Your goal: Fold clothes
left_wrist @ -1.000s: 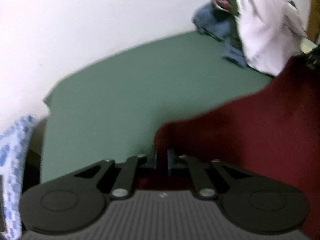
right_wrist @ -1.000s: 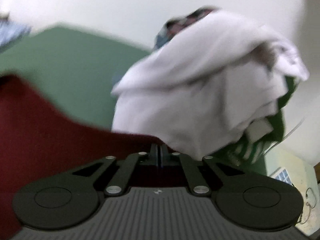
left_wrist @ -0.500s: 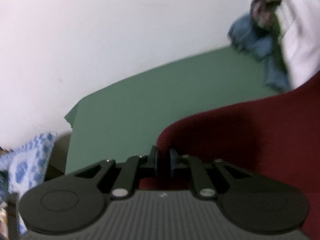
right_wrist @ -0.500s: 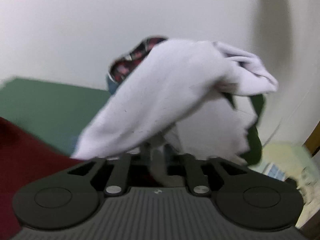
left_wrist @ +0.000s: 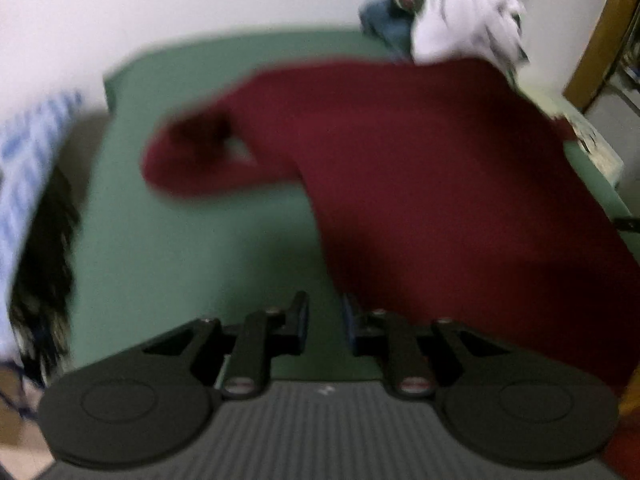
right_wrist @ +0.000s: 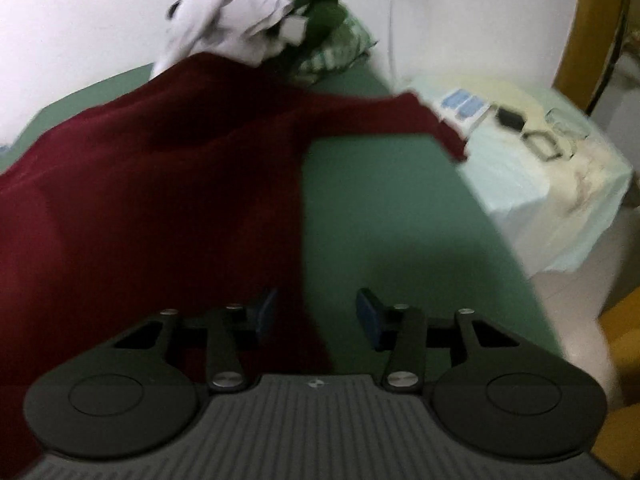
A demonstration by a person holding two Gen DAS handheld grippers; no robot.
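The dark red top [left_wrist: 420,184] lay spread out flat on the green table [left_wrist: 192,248]. One sleeve [left_wrist: 192,156] stuck out from the top toward the table's left edge, and it was bent and bunched at its end. The other sleeve [right_wrist: 400,116] reached from the top to the table's right edge. Beyond the far side of the top sat a pile of clothes [right_wrist: 248,20], white on top with green and blue under it, and the pile touched the top's far edge. There was bare green table on both sides of the top, below each sleeve. The left gripper [left_wrist: 324,318] was just beside the top's near left edge, over bare table. Its jaws were a little apart and opening, with nothing between them. The right gripper [right_wrist: 316,316] was at the top's near right edge. Its jaws were wide apart and opening, and the red edge lay between them, but the pads did not press on it.
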